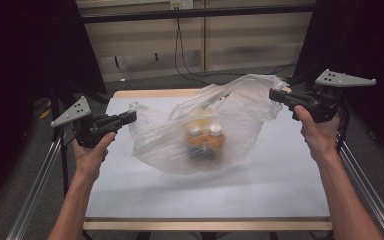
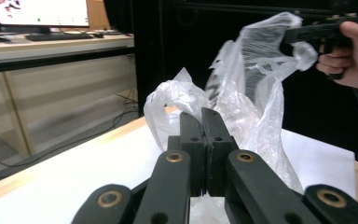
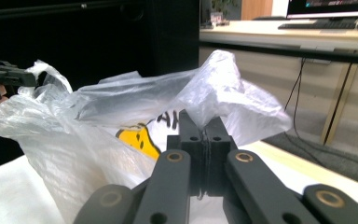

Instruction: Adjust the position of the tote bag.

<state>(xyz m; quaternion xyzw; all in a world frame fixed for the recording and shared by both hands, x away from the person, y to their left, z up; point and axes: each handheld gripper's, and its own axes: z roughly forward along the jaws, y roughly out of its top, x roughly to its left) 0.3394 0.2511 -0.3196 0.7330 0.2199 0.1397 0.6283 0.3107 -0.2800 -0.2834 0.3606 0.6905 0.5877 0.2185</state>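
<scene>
White covering spans the table (image 1: 130, 195), and at its middle sags the clear plastic bag (image 1: 200, 130), held stretched between two grippers with its belly low over or resting on the sheet; whether it touches I cannot tell. Inside, at the bottom of the bag, sits a blurred orange pack of bottles (image 1: 206, 141) with two pale caps showing on top, and in the right gripper view a yellow print with dark letters shows through the film. From the pack, the left gripper (image 1: 130, 117) is at nine o'clock, its jaws pressed together on the bag's left edge, and the right gripper (image 1: 276, 95) is at about two o'clock, higher, its jaws likewise pinching the far right corner of the film. The likeliest trouble, as I judge it, is the thin film slipping or tearing out of one pinch: each grip takes only a small fold, and the load hangs between them, so a jerk or uneven lowering could free one side and let the pack tip or roll out of the open mouth. Pulling the two hands further apart could stretch and split the plastic at the pinch points. Setting the pack down off balance could topple the bottles. Beyond the table, black curtains (image 1: 25, 60) stand at both sides, a dark cable (image 1: 180, 50) hangs down a pale panelled wall at twelve o'clock, grey floor lies around, metal rails (image 1: 35, 190) flank the table, and a desk with a monitor (image 2: 42, 11) shows in the gripper views.
</scene>
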